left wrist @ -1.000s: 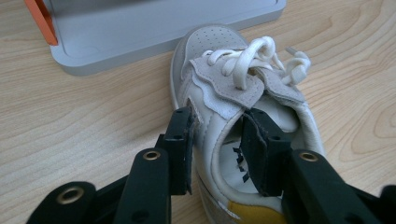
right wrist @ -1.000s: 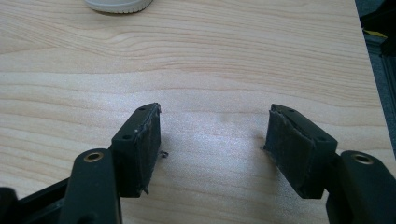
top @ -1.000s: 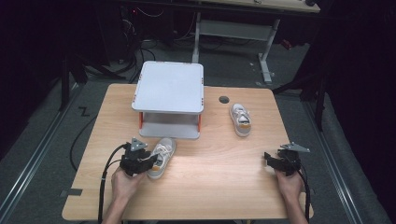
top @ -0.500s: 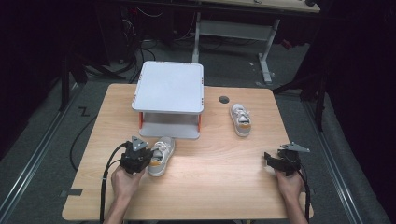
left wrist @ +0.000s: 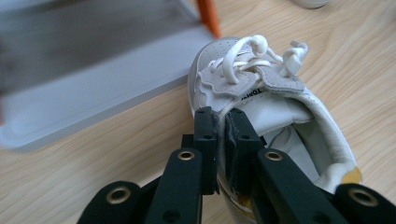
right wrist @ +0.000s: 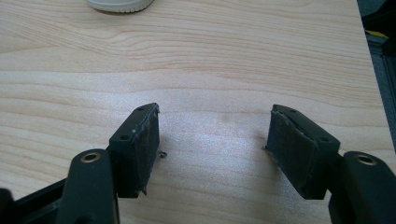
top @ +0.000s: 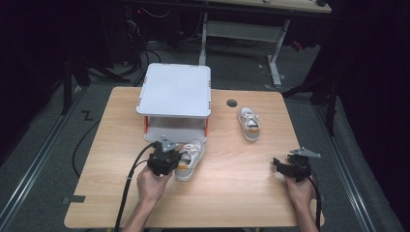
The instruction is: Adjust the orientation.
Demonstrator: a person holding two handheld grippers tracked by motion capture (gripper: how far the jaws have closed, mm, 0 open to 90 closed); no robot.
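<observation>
The left gripper (top: 167,159) has just closed its jaws on the side wall of a white shoe (left wrist: 261,107), which sits on the surface (top: 232,193) just before the grey stand (top: 176,92). The right gripper (right wrist: 212,149) rests well apart, jaws wide and empty.

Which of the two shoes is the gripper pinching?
The shoe in front of the grey stand, pinched by the left gripper. The other shoe lies alone, untouched.
</observation>
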